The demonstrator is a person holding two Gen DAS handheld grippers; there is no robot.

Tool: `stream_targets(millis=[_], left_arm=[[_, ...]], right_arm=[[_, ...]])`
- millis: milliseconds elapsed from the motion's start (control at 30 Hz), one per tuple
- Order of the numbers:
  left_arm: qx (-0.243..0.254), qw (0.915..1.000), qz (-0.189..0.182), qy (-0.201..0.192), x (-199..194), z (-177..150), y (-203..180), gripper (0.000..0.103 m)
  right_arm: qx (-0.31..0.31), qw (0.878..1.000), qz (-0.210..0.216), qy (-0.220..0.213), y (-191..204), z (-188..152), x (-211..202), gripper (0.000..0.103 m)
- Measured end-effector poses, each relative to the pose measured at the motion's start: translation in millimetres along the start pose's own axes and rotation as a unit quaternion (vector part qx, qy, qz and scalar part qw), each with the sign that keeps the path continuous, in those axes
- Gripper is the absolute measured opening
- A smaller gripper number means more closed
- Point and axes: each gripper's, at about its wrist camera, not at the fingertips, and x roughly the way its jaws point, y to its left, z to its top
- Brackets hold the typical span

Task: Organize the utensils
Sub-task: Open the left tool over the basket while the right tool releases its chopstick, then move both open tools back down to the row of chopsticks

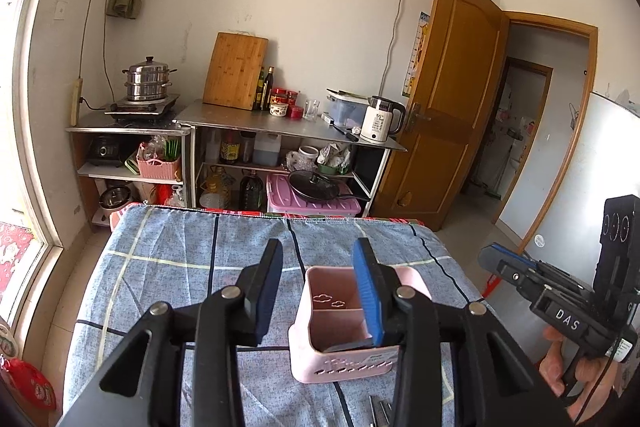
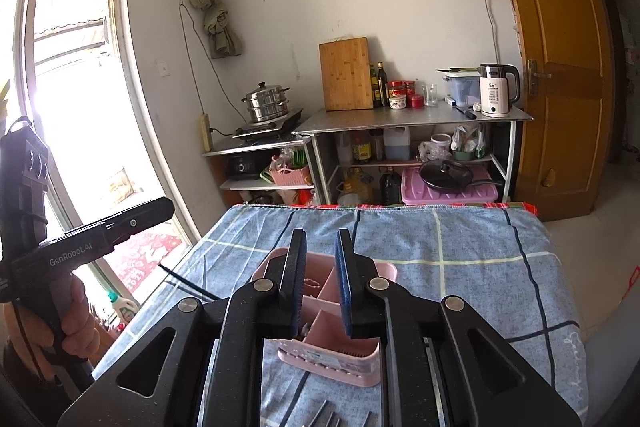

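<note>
A pink utensil holder (image 1: 344,323) with inner compartments stands on the blue checked tablecloth (image 1: 192,259). My left gripper (image 1: 318,287) is open and empty above it, its right finger over the holder's opening. In the right wrist view the same holder (image 2: 340,339) sits below my right gripper (image 2: 320,283), which is open and empty, jaws a moderate gap apart. Metal utensil ends (image 1: 380,411) lie on the cloth in front of the holder, and also show in the right wrist view (image 2: 328,415). The right gripper shows at the right edge of the left wrist view (image 1: 492,259).
Behind the table stand steel shelves (image 1: 280,127) with a kettle (image 1: 380,123), a cutting board (image 1: 236,71), bottles and a steamer pot (image 1: 146,83). A wooden door (image 1: 452,99) is open at the right. A window (image 2: 80,87) is at the left.
</note>
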Motion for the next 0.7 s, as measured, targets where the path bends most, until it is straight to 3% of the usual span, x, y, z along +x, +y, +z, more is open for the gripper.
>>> stream_targets(millis=[300,700], left_arm=[[0.002,0.9996,-0.015,-0.022,-55.7,-46.5,-4.6,0.039],[-0.005,0.9988,-0.028,0.039,-74.1,-148.4,-18.6,0.039]], right_arm=[[0.003,1.0,0.002,-0.03,-8.0,-33.1,-63.0,0.015],[0.021,1.0,-0.008,0.0,-19.4,-121.4,-110.7,0.015]])
